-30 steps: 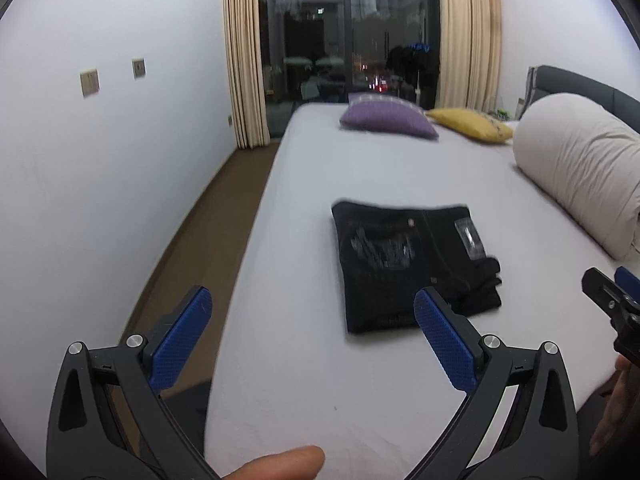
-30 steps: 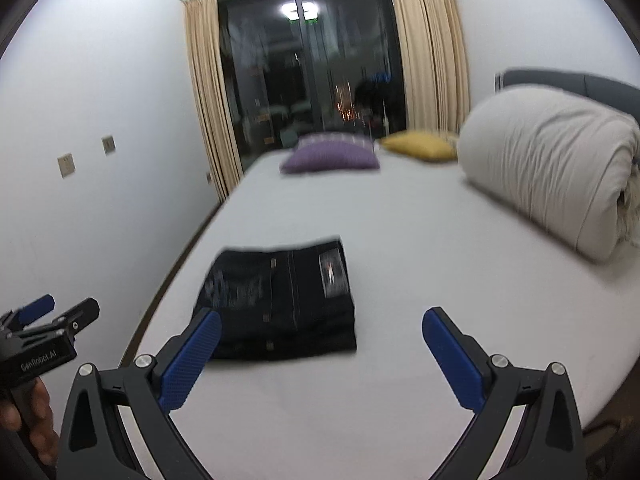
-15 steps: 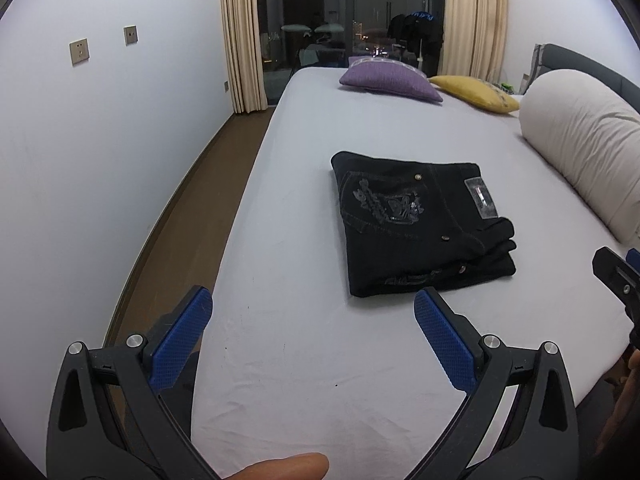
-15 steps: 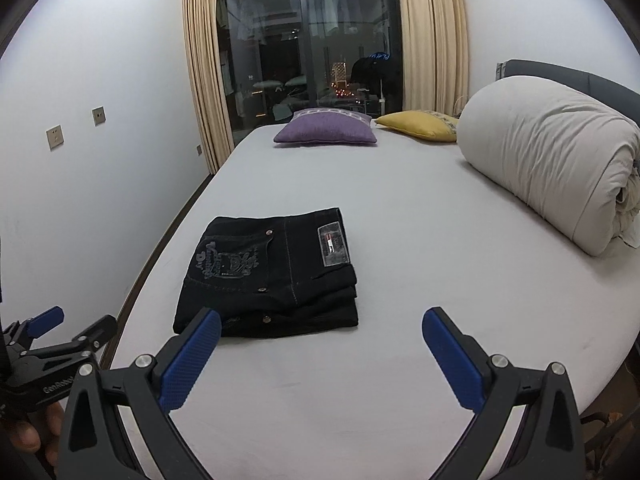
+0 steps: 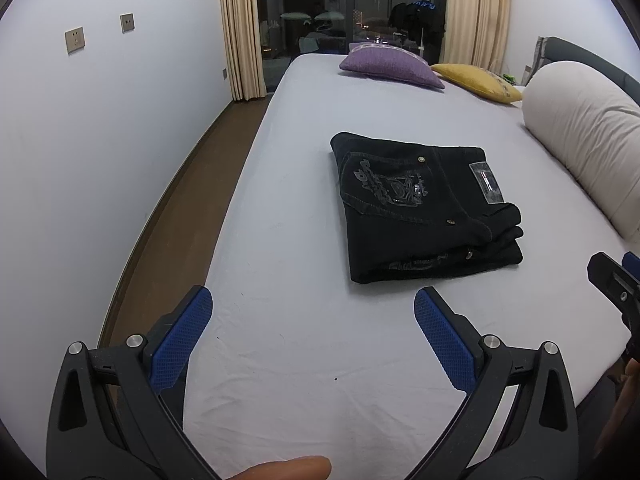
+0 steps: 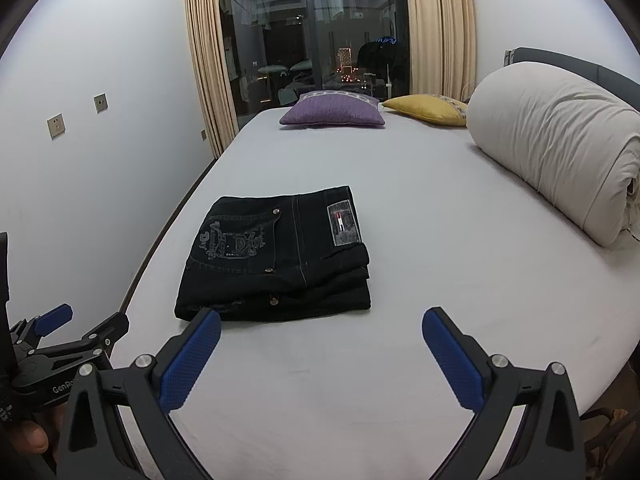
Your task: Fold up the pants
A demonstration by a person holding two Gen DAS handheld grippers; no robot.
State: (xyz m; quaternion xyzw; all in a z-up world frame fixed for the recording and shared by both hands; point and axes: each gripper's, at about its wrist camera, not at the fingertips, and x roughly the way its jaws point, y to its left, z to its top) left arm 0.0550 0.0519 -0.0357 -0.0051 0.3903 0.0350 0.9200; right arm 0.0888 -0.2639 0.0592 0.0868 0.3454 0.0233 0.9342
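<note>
The black pants (image 5: pixel 424 204) lie ahead of both sets of tongs, folded into a compact, roughly square stack on the bed (image 5: pixel 288 340); seen from the left gripper (image 5: pixel 314 320) the stack sits ahead and a little toward its right finger, and from the right gripper (image 6: pixel 322 344) it sits ahead and toward the left finger, so the bundle rests between the two tools, near but apart from both. Both tongs stand wide, holding nothing, above the near edge of the mattress, which suggests the folding is finished and the tools are held back so as not to disturb the layers. The cloth looks like heavy dark denim: pale contrast stitching, small metal rivets, a greyish embroidered emblem on the back pocket and a rectangular grey patch (image 6: pixel 344 225) at the waistband. Layered edges face the grippers, slightly stepped rather than flush. The sheet is smooth, pale and faintly creased. The finger pads (image 5: pixel 180 340) are blue with a fine grid texture, set on black angular frames. Beyond the right finger lies a bulky cream rolled duvet (image 6: pixel 556 140), soft and wrinkled; far ahead rest a purple cushion (image 6: pixel 332 110) and a yellow cushion (image 6: pixel 426 109).
</note>
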